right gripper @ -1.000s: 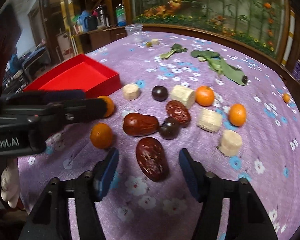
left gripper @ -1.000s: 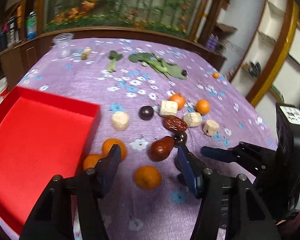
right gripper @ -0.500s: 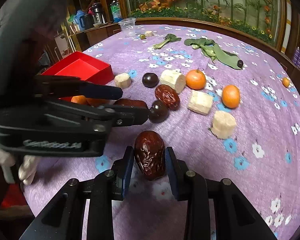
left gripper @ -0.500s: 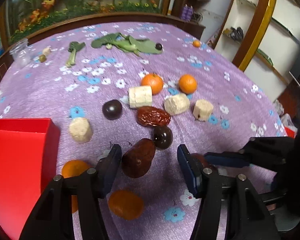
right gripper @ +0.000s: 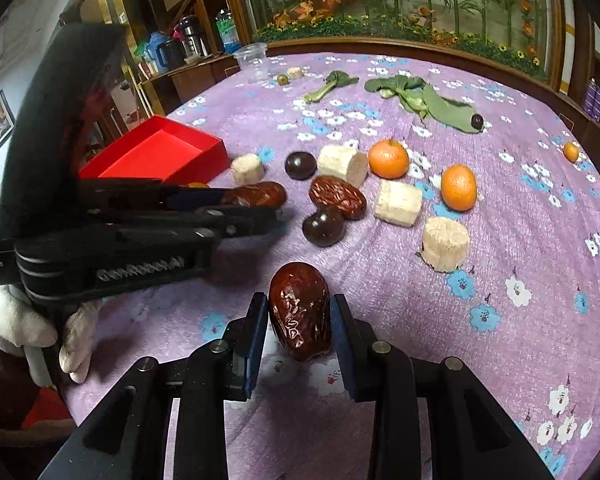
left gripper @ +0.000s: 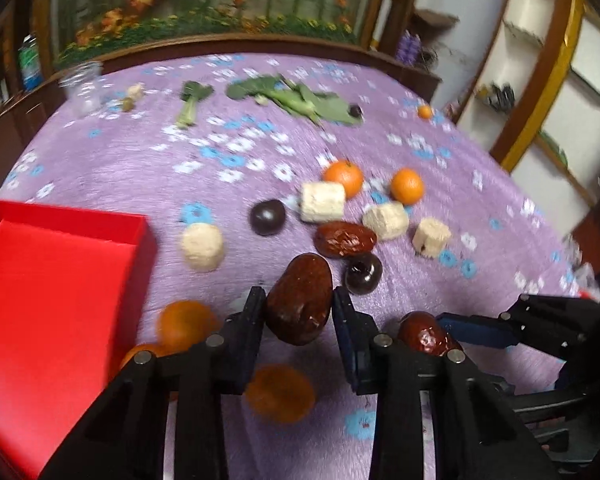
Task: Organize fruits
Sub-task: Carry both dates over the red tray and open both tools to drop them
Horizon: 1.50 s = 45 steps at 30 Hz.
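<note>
My left gripper (left gripper: 299,304) is shut on a smooth brown date (left gripper: 300,298) and holds it just above the purple cloth; it also shows in the right wrist view (right gripper: 256,196). My right gripper (right gripper: 299,314) is shut on a wrinkled red date (right gripper: 300,314), which also shows in the left wrist view (left gripper: 424,334). A third red date (right gripper: 337,196), two dark plums (right gripper: 323,226) (right gripper: 300,165), oranges (right gripper: 388,158) (right gripper: 458,187) and pale cut chunks (right gripper: 398,203) lie on the cloth. The red box (left gripper: 52,304) lies at the left.
Oranges (left gripper: 182,322) (left gripper: 280,394) lie under my left gripper beside the box. Green leaves (right gripper: 428,98), a stalk (right gripper: 328,85) and a clear cup (right gripper: 254,60) lie at the far side. A small orange (right gripper: 571,151) sits near the right edge.
My left gripper has closed on the brown date and lifted it. My right gripper keeps its hold on the wrinkled red date, now slightly raised.
</note>
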Each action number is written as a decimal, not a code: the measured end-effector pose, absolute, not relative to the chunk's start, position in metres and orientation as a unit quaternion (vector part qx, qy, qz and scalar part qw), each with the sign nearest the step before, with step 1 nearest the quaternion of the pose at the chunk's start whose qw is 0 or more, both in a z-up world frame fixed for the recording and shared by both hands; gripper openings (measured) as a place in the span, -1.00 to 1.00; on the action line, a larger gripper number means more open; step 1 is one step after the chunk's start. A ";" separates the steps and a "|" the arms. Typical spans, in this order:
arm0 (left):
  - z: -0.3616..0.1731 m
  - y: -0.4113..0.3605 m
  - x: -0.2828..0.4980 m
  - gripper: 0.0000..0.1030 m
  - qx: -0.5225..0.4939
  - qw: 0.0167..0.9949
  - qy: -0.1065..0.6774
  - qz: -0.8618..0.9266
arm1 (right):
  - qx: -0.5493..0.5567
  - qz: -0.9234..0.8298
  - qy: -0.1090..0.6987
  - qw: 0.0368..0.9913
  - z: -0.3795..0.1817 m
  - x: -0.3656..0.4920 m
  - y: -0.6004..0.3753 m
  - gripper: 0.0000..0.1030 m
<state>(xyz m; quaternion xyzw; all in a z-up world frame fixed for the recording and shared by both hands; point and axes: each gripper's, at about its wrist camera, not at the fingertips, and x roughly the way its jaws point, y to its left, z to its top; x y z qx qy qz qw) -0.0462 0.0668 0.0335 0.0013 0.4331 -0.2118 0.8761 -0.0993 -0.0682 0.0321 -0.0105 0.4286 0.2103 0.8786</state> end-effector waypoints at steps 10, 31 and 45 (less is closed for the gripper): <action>0.076 0.187 -0.082 -0.38 -0.082 0.917 0.382 -0.075 | -0.013 0.279 0.392 0.877 0.080 -0.095 -0.003 -0.32; 0.049 0.300 -0.098 -0.32 -0.080 0.914 0.384 0.104 | -0.041 0.352 0.442 0.824 0.031 -0.053 0.166 -0.30; 0.071 0.303 -0.117 0.28 -0.102 0.925 0.348 0.116 | -0.018 0.336 0.399 0.853 0.061 -0.064 0.143 0.08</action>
